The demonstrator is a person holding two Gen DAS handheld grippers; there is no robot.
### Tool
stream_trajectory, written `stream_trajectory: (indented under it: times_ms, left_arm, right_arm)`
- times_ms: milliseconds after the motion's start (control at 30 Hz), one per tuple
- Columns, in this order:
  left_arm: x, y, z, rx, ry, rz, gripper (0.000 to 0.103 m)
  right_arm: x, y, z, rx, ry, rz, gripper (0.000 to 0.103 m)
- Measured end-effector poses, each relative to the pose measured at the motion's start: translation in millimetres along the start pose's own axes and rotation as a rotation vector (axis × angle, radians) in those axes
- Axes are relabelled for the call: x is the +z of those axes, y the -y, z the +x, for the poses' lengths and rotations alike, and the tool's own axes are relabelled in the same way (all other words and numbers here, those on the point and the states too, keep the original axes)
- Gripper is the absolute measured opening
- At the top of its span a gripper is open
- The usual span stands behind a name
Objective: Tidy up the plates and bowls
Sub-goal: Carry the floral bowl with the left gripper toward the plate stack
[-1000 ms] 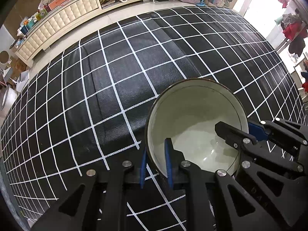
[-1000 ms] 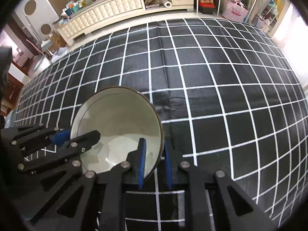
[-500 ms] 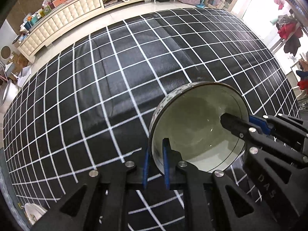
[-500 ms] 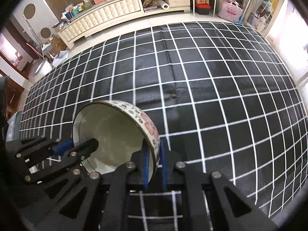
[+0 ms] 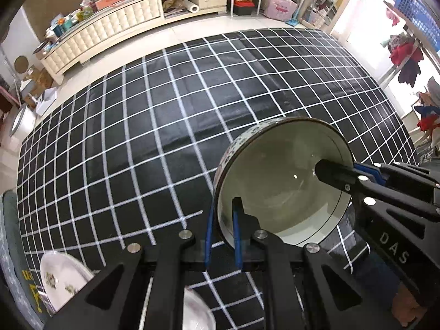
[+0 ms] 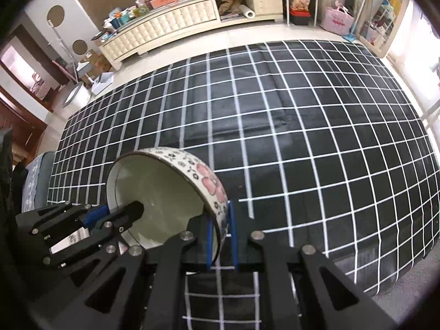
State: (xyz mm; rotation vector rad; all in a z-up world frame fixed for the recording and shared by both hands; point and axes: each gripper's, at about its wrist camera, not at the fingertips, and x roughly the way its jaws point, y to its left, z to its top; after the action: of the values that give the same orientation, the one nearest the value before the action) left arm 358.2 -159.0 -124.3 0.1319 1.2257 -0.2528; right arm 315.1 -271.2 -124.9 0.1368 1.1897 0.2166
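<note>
A white bowl with a pink flower pattern outside (image 6: 170,192) hangs above the black grid cloth (image 6: 302,143), held by both grippers. My left gripper (image 5: 222,233) is shut on its near-left rim, and the bowl's pale inside (image 5: 280,192) faces that camera. My right gripper (image 6: 220,236) is shut on the opposite rim; it also shows in the left wrist view (image 5: 354,174). The left gripper shows in the right wrist view (image 6: 110,216). Two white plates (image 5: 63,280) (image 5: 196,313) lie below, near the front edge.
The black grid cloth (image 5: 165,126) covers a wide flat surface. Beyond it stands a cream sideboard (image 6: 170,24) with clutter on top. A pink bag (image 6: 337,19) and shelves stand at the back right. Clothes (image 5: 407,57) hang at the right.
Both grippers have lifted the bowl off the cloth and higher. The cameras now see more of the room, and the plates below have come into the left wrist view.
</note>
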Motion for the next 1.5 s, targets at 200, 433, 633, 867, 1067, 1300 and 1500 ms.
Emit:
stream_trajectory:
  times_ms: [200, 433, 633, 867, 1067, 1300, 1500]
  left_arm:
    - [-27.0, -24.2, -32.9, 0.002, 0.037, -0.037, 0.011]
    - [-59.0, -55.3, -66.0, 0.033, 0.067, -0.078, 0.011]
    - [-86.4, -80.3, -75.0, 0.043, 0.064, -0.109, 0.011]
    - [-114.9, -92.5, -70.2, 0.065, 0.029, -0.119, 0.011]
    - [-137.0, -104.3, -68.8, 0.063, 0.003, -0.118, 0.011]
    - [-155.9, -107.2, -54.4, 0.039, -0.032, -0.105, 0.011]
    - [-157.9, -106.9, -45.4, 0.020, -0.049, -0.113, 0.011]
  right_arm:
    - [-9.6, -33.7, -10.0, 0.025, 0.016, -0.037, 0.014]
    - [-25.8, -68.7, -8.1, 0.047, -0.015, -0.087, 0.014]
    - [-39.7, -95.4, -0.5, 0.055, -0.053, -0.121, 0.014]
    - [-60.6, -113.9, 16.6, 0.083, -0.117, -0.116, 0.014]
    - [-74.7, -120.9, 30.5, 0.084, -0.185, -0.095, 0.014]
    - [-82.4, -117.3, 38.8, 0.091, -0.222, -0.066, 0.014]
    - [-80.1, -115.8, 41.6, 0.100, -0.236, -0.061, 0.014]
